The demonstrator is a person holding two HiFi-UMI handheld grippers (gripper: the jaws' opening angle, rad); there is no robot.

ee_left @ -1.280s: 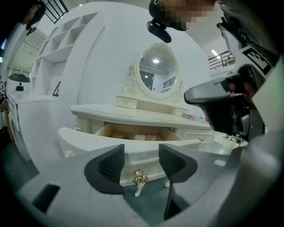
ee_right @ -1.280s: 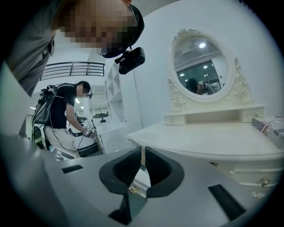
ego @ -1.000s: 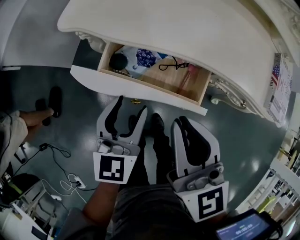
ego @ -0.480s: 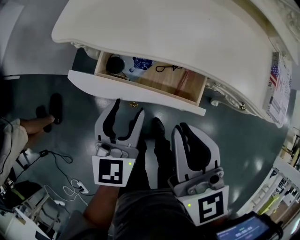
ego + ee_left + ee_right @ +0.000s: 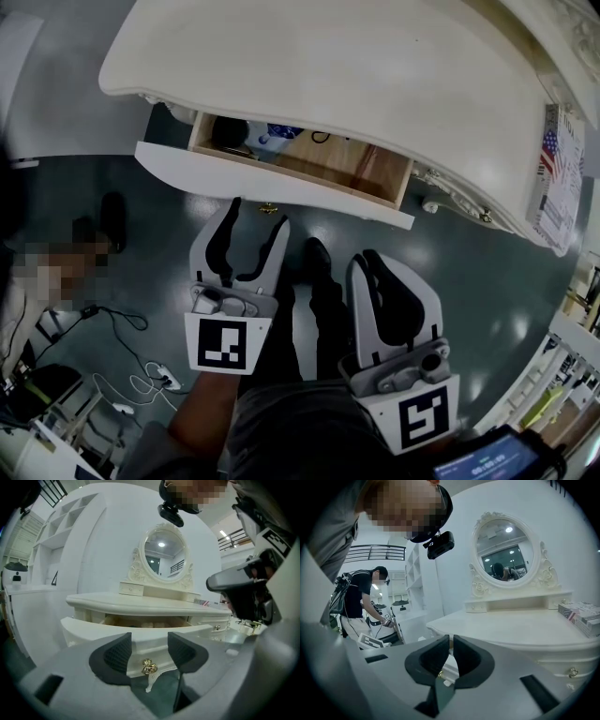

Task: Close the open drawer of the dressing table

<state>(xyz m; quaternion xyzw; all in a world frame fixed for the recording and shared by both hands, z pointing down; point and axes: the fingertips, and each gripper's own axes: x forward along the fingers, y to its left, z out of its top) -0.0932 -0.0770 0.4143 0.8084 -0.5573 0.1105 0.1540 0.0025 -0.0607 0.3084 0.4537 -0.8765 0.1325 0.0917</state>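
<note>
The white dressing table (image 5: 375, 66) has its drawer (image 5: 272, 186) partly pulled out, wooden inside showing. A dark round thing (image 5: 230, 132) and a blue-and-white item (image 5: 278, 135) lie at its left end. My left gripper (image 5: 258, 214) is open just below the drawer front, and the gold knob (image 5: 270, 207) sits between its fingertips. In the left gripper view the knob (image 5: 149, 667) shows low between the pads of the left gripper (image 5: 149, 645), with the drawer front (image 5: 140, 637) right behind. My right gripper (image 5: 366, 261) hangs back, shut and empty; the right gripper (image 5: 450, 645) faces the table's left corner.
A box with a flag print (image 5: 561, 173) lies at the table top's right end. An oval mirror (image 5: 161, 557) stands at the back. Cables (image 5: 122, 328) trail on the floor to the left. My own foot (image 5: 314, 255) is between the grippers. Another person (image 5: 370, 602) stands far left.
The drawer has slid further in under the table top, so less of its contents shows. The left gripper stays at the drawer front; the right gripper has barely moved.
</note>
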